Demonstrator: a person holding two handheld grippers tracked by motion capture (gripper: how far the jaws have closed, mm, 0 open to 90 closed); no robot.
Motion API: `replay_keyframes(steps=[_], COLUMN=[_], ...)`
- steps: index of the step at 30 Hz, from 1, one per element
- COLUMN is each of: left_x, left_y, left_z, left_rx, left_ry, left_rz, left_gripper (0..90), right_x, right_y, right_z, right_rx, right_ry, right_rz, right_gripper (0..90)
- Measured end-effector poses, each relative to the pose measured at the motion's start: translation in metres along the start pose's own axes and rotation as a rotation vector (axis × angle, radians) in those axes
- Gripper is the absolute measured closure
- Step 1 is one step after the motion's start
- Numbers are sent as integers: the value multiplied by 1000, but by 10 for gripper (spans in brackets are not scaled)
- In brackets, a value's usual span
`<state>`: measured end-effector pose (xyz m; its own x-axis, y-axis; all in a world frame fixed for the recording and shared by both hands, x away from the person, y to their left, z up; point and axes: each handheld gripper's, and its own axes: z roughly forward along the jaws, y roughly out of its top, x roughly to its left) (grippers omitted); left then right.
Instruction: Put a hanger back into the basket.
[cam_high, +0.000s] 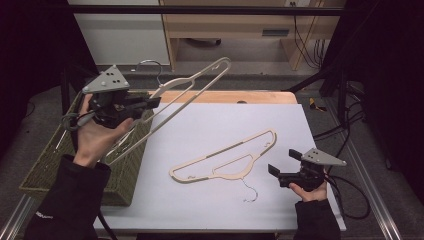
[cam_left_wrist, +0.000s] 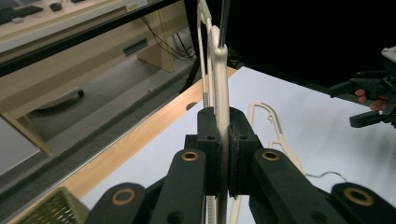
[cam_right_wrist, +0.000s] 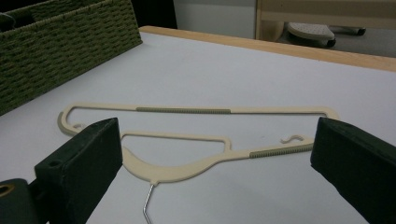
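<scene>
My left gripper (cam_high: 154, 103) is raised over the table's left side, shut on a cream hanger (cam_high: 192, 80) that slants up and to the right. In the left gripper view the jaws clamp that hanger (cam_left_wrist: 220, 70) edge-on. A second cream hanger (cam_high: 225, 156) with a thin metal hook lies flat on the white table top (cam_high: 210, 125). My right gripper (cam_high: 282, 164) rests low at the front right, open, with its jaws pointing at this lying hanger (cam_right_wrist: 196, 140) and nothing between them.
A green woven basket (cam_high: 45, 165) stands at the table's left edge, under my left hand. A wooden strip (cam_high: 235, 96) runs along the table's far edge. Behind stand wooden furniture and cables on the floor.
</scene>
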<state>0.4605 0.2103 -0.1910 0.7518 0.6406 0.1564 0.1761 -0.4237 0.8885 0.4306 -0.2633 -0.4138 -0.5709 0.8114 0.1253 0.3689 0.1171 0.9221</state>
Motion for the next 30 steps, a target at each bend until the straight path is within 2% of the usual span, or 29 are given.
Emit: replay_keyframes(steps=[4, 13, 23, 30], left_x=[11, 41, 79, 96], left_y=[0, -12, -45, -72], left_z=[-12, -34, -55, -61], left_rx=[-12, 1, 21, 48], left_ry=[22, 85, 143, 171], left_rz=[-14, -14, -28, -21], left_gripper=[857, 857, 857, 857], right_x=[0, 2, 2, 2], right_y=[0, 1, 0, 0], right_z=[0, 1, 1, 2], right_rx=[4, 6, 10, 11], right_ry=[5, 1, 1, -3], right_rz=[-4, -10, -6, -7], right_gripper=[19, 17, 17, 17])
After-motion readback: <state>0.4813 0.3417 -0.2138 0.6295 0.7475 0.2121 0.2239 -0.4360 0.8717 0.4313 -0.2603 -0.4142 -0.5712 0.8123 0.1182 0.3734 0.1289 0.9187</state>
